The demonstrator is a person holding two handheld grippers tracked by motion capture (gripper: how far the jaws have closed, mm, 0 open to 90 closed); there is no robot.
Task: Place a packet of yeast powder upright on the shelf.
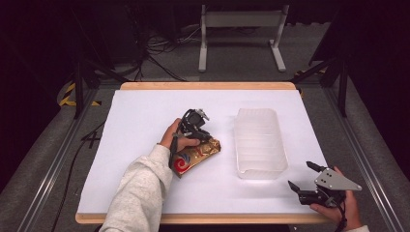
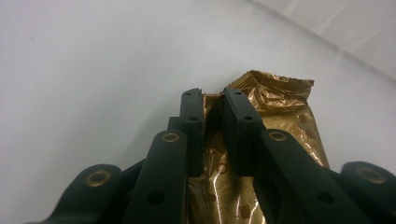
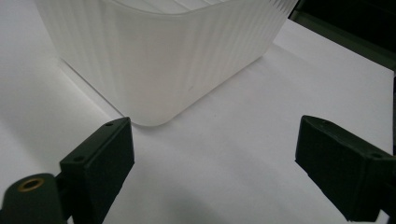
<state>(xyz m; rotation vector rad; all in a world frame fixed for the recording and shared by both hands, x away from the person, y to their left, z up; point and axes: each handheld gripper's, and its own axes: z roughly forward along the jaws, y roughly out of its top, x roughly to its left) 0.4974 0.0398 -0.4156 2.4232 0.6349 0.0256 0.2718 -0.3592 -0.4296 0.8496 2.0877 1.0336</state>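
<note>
- At the near right corner of the tabletop (image 1: 145, 106), the right hand-held gripper (image 1: 303, 178) rests low with its jaws spread wide and nothing between them. It points toward the near end of the translucent bin (image 1: 260, 142), probably so that it waits out of the way while the other hand works.
- In the right gripper view, the bin's ribbed wall (image 3: 163, 60) stands just beyond the open jaws, apart from them. Its inside is not visible from there, and the top of the bin is cut off by the frame edge.
- Left of the bin, near the middle of the tabletop, lies the gold snack packet (image 1: 196, 157). It lies flat, with a red round mark on its near end.
- The left hand-held gripper (image 1: 199, 131) comes down on the far part of the packet. In the left gripper view its jaws are narrow, with a fold of gold foil (image 2: 212, 140) pinched between the pads, so it seems to hold the packet by a raised crease.
- The grip looks placed near the crimped end (image 2: 275, 88), probably because the foil there bunches easily.
- The person's hand and grey sleeve (image 1: 140, 188) cover the packet's left edge in the high view, and the print on the packet is too small to read.
- Beyond the tabletop the floor is dark; only cables and a white stand (image 1: 241, 29) can be made out.
</note>
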